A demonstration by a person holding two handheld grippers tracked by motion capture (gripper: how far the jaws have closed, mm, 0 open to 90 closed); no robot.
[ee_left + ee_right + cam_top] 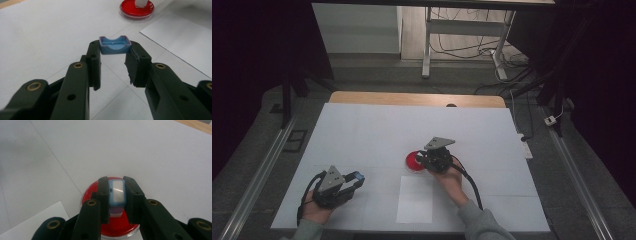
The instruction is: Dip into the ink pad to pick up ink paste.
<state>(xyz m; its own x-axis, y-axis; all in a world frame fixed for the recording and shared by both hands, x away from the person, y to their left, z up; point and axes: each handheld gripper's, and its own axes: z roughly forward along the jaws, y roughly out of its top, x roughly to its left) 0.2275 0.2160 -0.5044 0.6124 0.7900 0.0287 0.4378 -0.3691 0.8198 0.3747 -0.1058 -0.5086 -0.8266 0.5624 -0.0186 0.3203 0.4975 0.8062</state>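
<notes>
The left claw (113, 58) grips a blue cap (115, 45) near the red dish (137, 9); the right claw (116, 195) holds a stamp-like block (117, 193) over that dish. Recapping remains, I judge.

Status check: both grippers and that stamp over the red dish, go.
Left gripper shut on blue cap. Right gripper shut on stamp, above red dish. Nothing in the way.

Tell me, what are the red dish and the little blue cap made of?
The red dish looks like clear, glossy plastic with a red inside; its see-through rim shines. The little blue cap held by the left gripper seems to be matte moulded plastic, with smooth thin walls and darker edges. I cannot be sure of either.
</notes>
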